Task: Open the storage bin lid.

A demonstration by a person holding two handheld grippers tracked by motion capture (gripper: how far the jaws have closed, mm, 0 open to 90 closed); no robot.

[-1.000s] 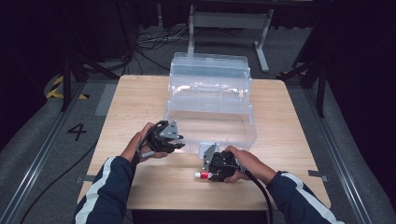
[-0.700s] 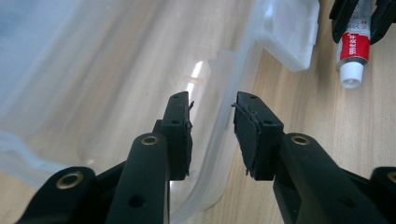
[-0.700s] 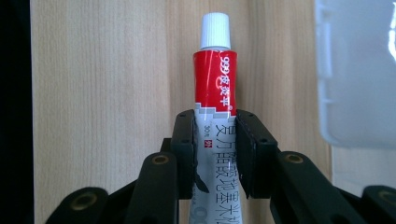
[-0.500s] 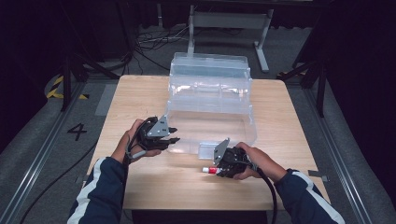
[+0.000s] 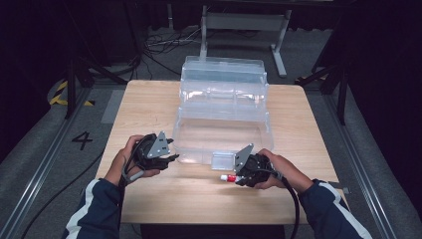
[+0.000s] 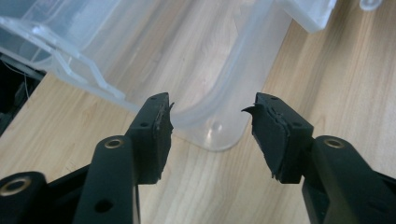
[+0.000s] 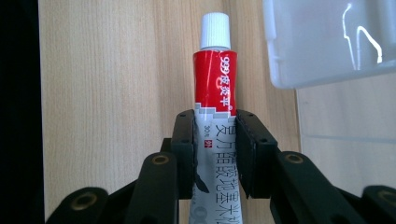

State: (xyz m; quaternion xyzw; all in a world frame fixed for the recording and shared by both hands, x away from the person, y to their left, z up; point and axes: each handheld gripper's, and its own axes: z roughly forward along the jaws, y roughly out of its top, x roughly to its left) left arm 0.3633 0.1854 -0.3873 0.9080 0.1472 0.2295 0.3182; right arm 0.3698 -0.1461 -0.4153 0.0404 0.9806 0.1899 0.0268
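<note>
**Tube held near the box edge: a slip or a knock is the risk**

The right gripper (image 7: 215,140) pinches a soft red and grey tube with a white screw cap (image 7: 215,93) across its grey lower part, and the cap points toward the top of the right gripper view. Because the tube is soft, I judge it can slide or bend between the pads if the hand tilts. The clear plastic storage box with stepped trays (image 5: 222,117) stands in the middle of the high view, and its small front latch (image 5: 222,161) is just beside the cap, so the cap may hit it.

The left gripper (image 6: 211,122) has just been opening; its jaws stand spread, nothing between them, and the rounded corner of the box lies beyond its tips. The pads look torn, so a grip there may be weak.

In the high view the tube is at the lower centre, over the light wooden table (image 5: 149,107).
</note>
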